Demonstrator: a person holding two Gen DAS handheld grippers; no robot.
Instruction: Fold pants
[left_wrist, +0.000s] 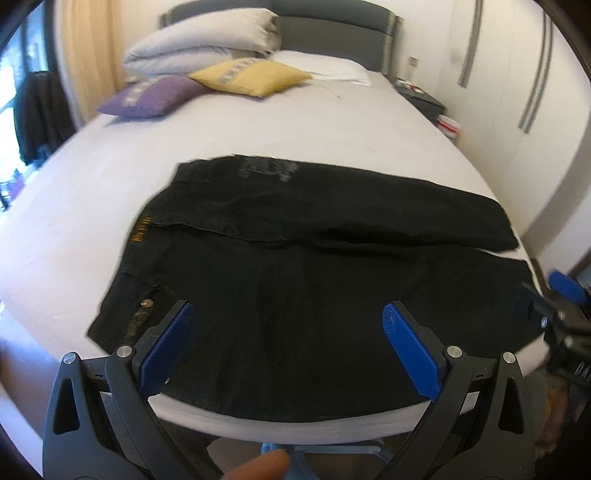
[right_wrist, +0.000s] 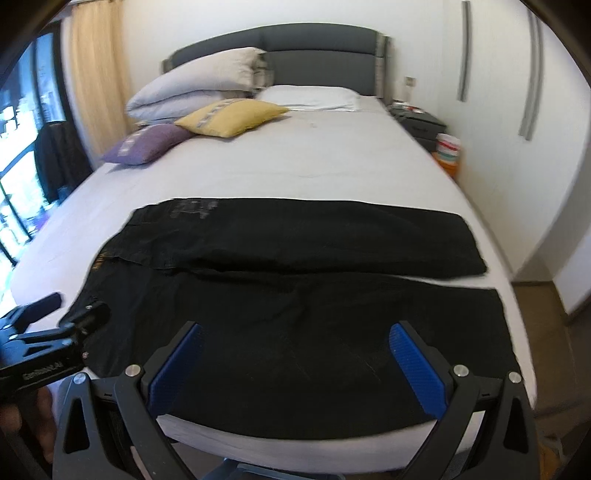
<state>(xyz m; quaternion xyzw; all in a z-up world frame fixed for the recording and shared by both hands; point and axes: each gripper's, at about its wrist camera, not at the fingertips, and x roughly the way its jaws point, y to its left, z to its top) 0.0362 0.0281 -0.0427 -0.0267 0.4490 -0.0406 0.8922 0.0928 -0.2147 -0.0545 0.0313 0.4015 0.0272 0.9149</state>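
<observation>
Black pants (left_wrist: 314, 251) lie flat across the foot of the bed (left_wrist: 258, 129), waistband at the left, both legs running to the right. They also show in the right wrist view (right_wrist: 295, 288). My left gripper (left_wrist: 288, 317) is open and empty, its blue pads above the near leg close to the waistband. My right gripper (right_wrist: 295, 339) is open and empty above the near leg toward the hem end. The right gripper shows at the right edge of the left wrist view (left_wrist: 554, 310). The left gripper shows at the left edge of the right wrist view (right_wrist: 55, 332).
The bed has a white sheet (right_wrist: 295, 166). Stacked grey pillows (right_wrist: 199, 85), a yellow cushion (right_wrist: 229, 118), a purple cushion (right_wrist: 147, 144) and a white pillow (right_wrist: 310, 98) lie by the grey headboard (right_wrist: 314, 51). A nightstand (right_wrist: 421, 125) and wardrobe doors (right_wrist: 517, 110) stand at the right.
</observation>
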